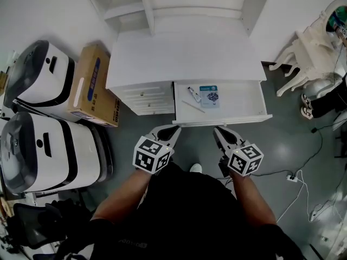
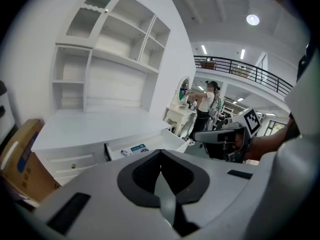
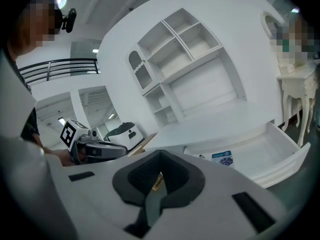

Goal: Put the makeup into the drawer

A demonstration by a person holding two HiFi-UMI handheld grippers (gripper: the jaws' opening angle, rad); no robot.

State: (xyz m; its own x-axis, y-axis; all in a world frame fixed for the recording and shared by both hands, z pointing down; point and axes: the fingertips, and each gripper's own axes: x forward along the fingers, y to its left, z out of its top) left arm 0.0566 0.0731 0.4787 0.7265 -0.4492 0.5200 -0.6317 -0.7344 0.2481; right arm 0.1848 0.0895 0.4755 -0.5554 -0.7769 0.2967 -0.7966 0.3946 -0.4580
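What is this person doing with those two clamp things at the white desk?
A person stands at a white dressing table with a hand-held gripper in each hand. The left gripper and the right gripper are both shut and empty, just in front of the open drawer. A small tube, a blue-and-white packet and a thin stick lie inside it.

Steep overhead and low gripper views share drawer (image 1: 244,101).
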